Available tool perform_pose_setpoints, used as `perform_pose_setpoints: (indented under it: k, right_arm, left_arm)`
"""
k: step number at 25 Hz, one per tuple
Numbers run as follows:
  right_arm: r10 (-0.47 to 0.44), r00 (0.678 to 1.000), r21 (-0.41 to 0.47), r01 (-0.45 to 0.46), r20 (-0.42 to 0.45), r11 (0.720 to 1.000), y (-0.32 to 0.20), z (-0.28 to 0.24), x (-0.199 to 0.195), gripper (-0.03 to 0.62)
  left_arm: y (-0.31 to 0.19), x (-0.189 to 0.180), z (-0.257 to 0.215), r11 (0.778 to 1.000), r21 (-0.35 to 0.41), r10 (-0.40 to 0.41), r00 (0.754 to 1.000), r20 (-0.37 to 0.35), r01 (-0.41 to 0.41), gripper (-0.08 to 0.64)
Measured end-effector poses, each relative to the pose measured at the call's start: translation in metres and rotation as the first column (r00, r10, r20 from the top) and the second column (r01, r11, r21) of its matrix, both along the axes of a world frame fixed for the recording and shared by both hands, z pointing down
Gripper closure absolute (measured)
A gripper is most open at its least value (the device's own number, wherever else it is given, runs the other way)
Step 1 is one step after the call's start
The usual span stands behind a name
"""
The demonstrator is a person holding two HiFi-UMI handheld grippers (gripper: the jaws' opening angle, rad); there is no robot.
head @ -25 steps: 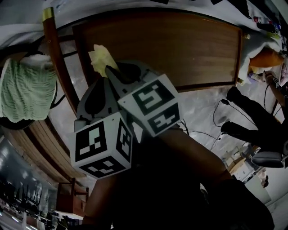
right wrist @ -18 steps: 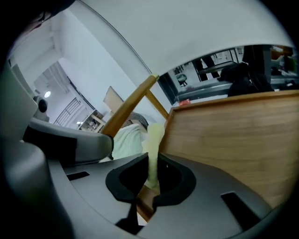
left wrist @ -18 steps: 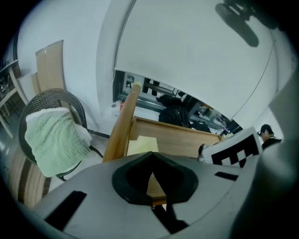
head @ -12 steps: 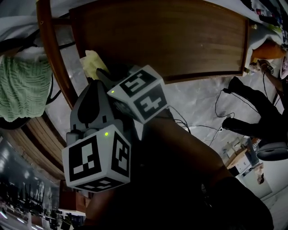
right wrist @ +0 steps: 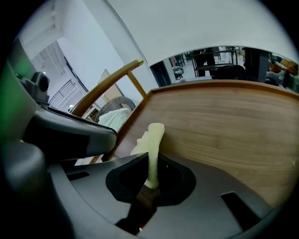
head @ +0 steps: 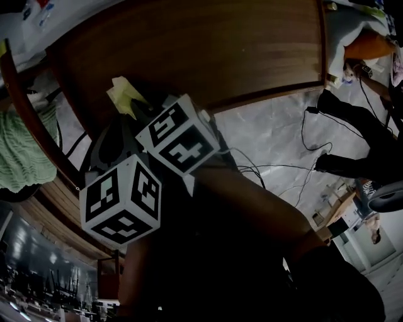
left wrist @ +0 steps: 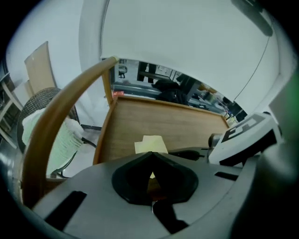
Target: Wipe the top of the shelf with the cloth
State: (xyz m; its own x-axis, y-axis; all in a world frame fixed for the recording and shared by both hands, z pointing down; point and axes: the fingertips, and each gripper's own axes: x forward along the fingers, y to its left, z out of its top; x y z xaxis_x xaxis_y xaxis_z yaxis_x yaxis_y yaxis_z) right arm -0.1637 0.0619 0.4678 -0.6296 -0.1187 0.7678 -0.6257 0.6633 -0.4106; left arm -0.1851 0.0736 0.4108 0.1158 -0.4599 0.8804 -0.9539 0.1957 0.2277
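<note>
Right tongs point(right wrist: 150, 175) grip cloth point(right wrist: 152, 140) on shelf point(right wrist: 224, 126); left tongs point(left wrist: 152, 161) clenched; green towel point(head: 22, 151) nearby.

no word, number or brand name can be read anywhere in these views. the near cube point(head: 119, 201) and the far cube point(head: 178, 139) carry only black and white square patterns, not letters or digits. the small packets point(head: 34, 11) at the top left corner of the head view have red and blue print on them, but it is too small and blurred to make out.
</note>
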Motion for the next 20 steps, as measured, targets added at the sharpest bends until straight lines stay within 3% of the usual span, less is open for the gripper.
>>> perform_pose_setpoints:
  k: [4,8,14,20]
  right_arm:
    - [0.052,0.999,0.013,-0.052,-0.013,0.999,-0.012,-0.001,0.044,0.55]
    - [0.1,0.995,0.031,-0.099,-0.026,0.995,-0.025,-0.003,0.088,0.551]
    - [0.169,0.985,0.045,-0.168,-0.028,0.985,-0.042,-0.008,0.139,0.551]
    - [0.192,0.978,0.101,-0.183,-0.084,0.978,-0.057,-0.011,0.191,0.549]
  left_arm:
    - [-0.011,0.04,0.01,0.996,0.01,0.089,0.995,0.036,-0.09,0.552]
    - [-0.019,0.083,0.014,0.989,0.015,0.145,0.989,0.025,-0.146,0.552]
    - [-0.041,0.131,0.012,0.983,0.046,0.18,0.984,0.006,-0.181,0.552]
    - [-0.054,0.175,0.011,0.975,0.059,0.216,0.976,-0.011,-0.215,0.552]
